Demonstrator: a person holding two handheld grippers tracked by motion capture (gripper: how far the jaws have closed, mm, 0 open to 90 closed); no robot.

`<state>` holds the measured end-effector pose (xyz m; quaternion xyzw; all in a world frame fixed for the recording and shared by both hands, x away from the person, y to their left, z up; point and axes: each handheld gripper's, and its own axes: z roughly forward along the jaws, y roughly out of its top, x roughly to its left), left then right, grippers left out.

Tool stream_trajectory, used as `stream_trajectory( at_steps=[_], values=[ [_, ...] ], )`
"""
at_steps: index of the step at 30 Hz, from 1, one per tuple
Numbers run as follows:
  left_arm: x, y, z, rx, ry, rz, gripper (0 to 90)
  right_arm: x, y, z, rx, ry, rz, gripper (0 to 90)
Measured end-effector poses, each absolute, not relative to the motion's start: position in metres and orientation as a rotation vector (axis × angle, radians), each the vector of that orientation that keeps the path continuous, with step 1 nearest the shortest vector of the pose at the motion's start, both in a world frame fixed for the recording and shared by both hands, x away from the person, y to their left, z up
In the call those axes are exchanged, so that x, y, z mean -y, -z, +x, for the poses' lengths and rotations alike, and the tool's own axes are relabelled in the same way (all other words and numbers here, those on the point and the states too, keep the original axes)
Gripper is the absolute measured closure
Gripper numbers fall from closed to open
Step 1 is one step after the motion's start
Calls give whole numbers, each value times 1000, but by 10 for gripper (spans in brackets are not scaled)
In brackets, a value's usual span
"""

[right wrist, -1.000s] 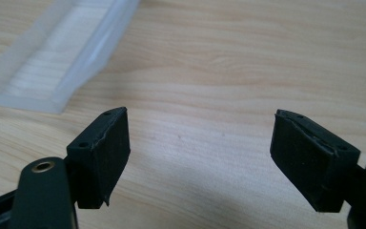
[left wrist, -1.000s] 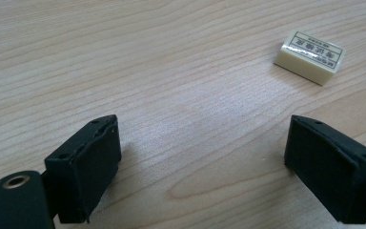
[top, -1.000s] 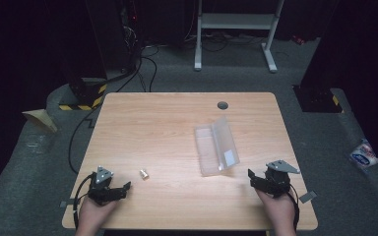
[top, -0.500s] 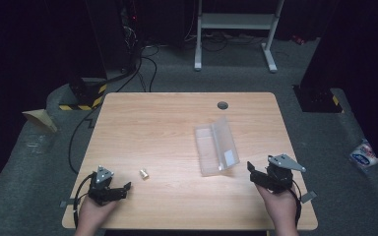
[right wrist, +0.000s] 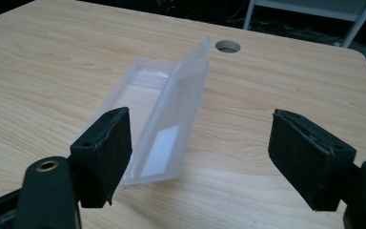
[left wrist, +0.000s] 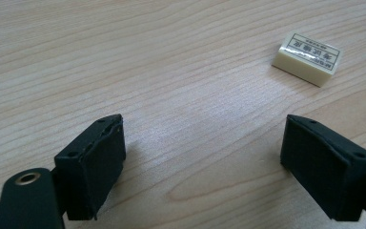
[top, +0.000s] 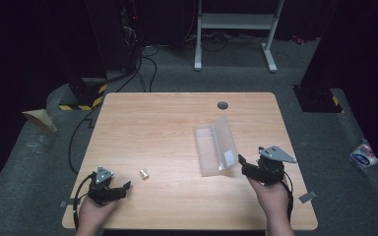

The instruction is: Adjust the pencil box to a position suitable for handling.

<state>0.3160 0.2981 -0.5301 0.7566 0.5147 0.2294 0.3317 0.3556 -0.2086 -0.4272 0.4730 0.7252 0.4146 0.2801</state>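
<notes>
Left gripper [left wrist: 205,157]: jaws spread wide with only bare wood between the pads, nothing grasped; they have just been closing slightly, and the hand sits where it did a second ago, near the front-left corner of the table [top: 177,113]. One eraser [left wrist: 307,58], cream with a printed paper label, lies flat on the wood ahead of and to the right of these jaws in the left gripper view, well clear of both pads; in the high view it is the small pale block [top: 143,173] just beyond the left gripper [top: 119,189]. Right gripper [right wrist: 200,157]: jaws likewise released, wide apart, empty. Versus the earlier high views this gripper [top: 243,164] has come up off the table and moved closer to the box; it now hovers by the box's near right corner without touching it. One clear plastic box [right wrist: 159,119] rests right of table centre, its hinged lid standing open and tilted, a white label on the lid; box and eraser lie as before. Room: broad bare wood lies between eraser and box, and across the whole far half of the table up to the one round cable hole [top: 222,105] near the far edge; both grippers work close to the near edge. Count: two grippers, one eraser, one box, one hole.
</notes>
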Motion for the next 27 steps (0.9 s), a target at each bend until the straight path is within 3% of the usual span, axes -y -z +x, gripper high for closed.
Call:
stream_trajectory(
  at_steps=[27],
  values=[
    [-298, 530, 316, -1354, -614, 1964, 203, 137, 438, 374, -2110, -1192, 1124, 248]
  ],
)
